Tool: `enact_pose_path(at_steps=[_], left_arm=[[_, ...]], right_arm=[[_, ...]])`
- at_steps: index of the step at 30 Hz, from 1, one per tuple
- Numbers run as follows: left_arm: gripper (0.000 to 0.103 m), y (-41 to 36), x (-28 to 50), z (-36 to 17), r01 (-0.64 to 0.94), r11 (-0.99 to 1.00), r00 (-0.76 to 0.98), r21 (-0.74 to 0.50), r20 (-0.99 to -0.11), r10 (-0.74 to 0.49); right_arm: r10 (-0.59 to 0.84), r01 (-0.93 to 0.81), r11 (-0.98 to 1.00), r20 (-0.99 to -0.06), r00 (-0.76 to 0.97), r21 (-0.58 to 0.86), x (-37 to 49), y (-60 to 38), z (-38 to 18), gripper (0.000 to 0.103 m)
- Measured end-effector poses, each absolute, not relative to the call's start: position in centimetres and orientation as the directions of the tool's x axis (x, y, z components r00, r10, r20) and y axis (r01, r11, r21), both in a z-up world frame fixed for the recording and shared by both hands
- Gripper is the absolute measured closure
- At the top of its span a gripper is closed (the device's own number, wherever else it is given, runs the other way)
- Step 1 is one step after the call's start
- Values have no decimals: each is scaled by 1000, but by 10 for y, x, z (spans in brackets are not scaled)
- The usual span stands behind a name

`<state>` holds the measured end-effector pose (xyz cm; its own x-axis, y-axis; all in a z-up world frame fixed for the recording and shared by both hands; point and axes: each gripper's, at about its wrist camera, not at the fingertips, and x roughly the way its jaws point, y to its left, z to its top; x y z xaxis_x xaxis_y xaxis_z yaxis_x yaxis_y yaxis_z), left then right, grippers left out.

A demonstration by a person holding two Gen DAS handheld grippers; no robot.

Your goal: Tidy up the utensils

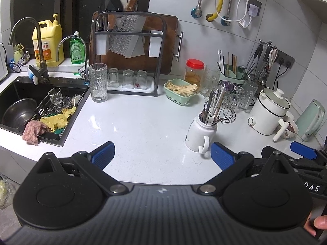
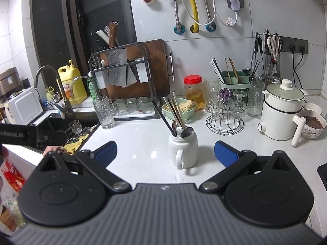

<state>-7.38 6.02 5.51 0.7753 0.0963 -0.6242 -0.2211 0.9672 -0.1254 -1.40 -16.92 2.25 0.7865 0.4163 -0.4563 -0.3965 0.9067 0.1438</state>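
Observation:
A white mug (image 1: 199, 133) (image 2: 184, 146) stands on the white counter, holding several utensils (image 1: 213, 108) (image 2: 175, 114): chopsticks and spoons. Further back, a green utensil caddy (image 1: 232, 74) (image 2: 235, 80) holds chopsticks. My left gripper (image 1: 162, 155) is open over the bare counter, the mug just beyond its right finger. My right gripper (image 2: 165, 153) is open too, with the mug standing between and just beyond its fingers, handle toward me. The right gripper's blue pad (image 1: 302, 150) shows at the far right of the left wrist view. Neither gripper holds anything.
A sink (image 1: 30, 110) with bowl, glass and cloths lies left. A knife and board rack (image 1: 128, 47), tall glass (image 1: 99, 82), green basket (image 1: 180, 91), red-lidded jar (image 2: 193, 89), glass stand (image 2: 224, 110), white cooker (image 2: 282, 110) and hanging tools (image 2: 269, 59) line the back.

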Motion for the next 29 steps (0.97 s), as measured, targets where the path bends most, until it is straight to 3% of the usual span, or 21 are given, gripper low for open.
enact_pose_path(at_steps=[29], left_arm=[[1, 69, -63, 50, -183, 975, 763, -128, -644, 59]], right_arm=[[355, -327, 934, -473, 806, 143, -9, -164, 18, 0]])
